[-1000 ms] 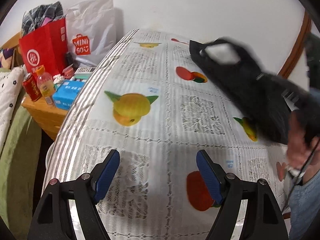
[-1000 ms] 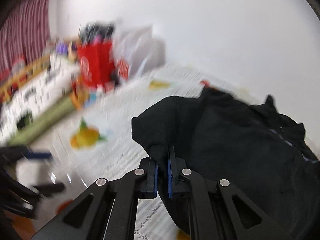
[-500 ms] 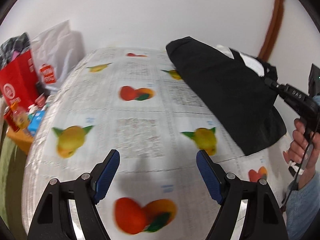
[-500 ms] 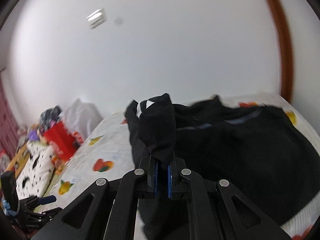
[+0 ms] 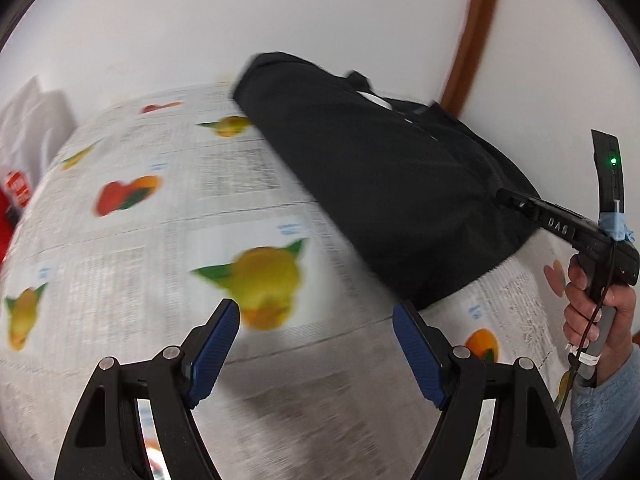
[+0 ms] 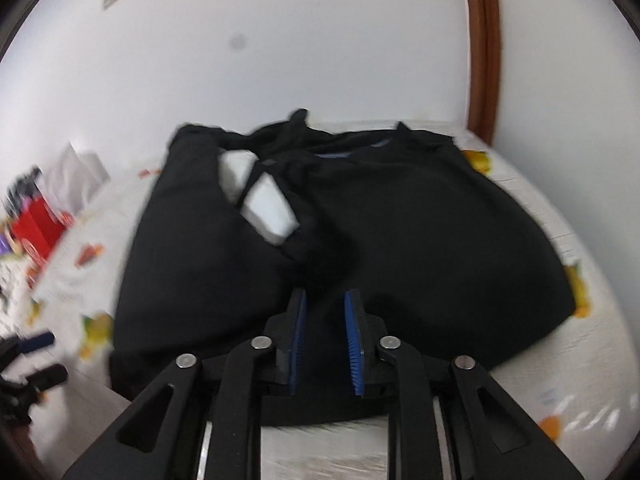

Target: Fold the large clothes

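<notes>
A large black garment (image 6: 400,240) lies in a loose heap on the table with the fruit-print cloth (image 5: 168,216). A white tag or lining (image 6: 264,200) shows in its folds. My right gripper (image 6: 326,312) hovers just above the near edge of the garment, its jaws partly open with no cloth between them. In the left wrist view the garment (image 5: 380,184) lies at the far right and the right gripper's body (image 5: 560,220) reaches over it. My left gripper (image 5: 316,328) is wide open and empty above the bare cloth, left of the garment.
A white wall runs behind the table, with a brown door frame (image 6: 482,48) at the right. Bags, one red (image 6: 36,224) and one white (image 5: 28,128), stand off the table's far left end. The table's near edge (image 6: 520,420) is close.
My right gripper has let go of the black garment and its jaws have parted; the garment dropped onto the table. The left gripper has swung right toward the garment, still open.
</notes>
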The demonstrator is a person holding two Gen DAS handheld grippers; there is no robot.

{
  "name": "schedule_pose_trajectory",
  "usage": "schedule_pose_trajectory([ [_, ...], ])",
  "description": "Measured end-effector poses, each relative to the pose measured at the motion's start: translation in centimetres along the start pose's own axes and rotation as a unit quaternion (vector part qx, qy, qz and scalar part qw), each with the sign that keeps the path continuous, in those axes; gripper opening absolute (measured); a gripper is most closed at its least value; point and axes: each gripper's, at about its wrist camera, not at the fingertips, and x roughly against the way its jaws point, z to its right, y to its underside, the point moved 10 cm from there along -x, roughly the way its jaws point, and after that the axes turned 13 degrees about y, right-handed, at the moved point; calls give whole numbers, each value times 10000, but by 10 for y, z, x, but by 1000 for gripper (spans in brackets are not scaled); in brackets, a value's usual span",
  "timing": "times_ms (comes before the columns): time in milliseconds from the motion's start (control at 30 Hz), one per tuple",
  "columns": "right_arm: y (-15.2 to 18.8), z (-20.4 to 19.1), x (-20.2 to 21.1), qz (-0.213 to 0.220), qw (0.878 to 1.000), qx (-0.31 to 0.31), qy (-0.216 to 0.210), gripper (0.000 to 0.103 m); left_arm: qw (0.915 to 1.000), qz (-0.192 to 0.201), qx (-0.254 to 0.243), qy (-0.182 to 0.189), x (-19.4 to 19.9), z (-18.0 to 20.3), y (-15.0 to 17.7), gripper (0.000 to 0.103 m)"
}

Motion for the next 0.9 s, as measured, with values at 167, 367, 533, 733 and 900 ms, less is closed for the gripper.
schedule_pose_trajectory([
  [167,22,24,-16,-245,9980,480,342,25,9997,-67,-186,108,-27,28,-3,77],
  [367,34,40,-33,-561,9975,341,258,37,9998,-120,-136,52,-46,33,-7,64],
  [533,34,37,-33,-525,9974,410,288,38,9998,-92,11,186,-50,34,-8,43],
  [733,34,31,-32,-500,9967,542,353,39,9995,-158,-15,281,-50,40,-4,20],
  [900,35,24,-30,-513,9967,525,335,39,9992,-125,46,379,-42,38,0,8],
])
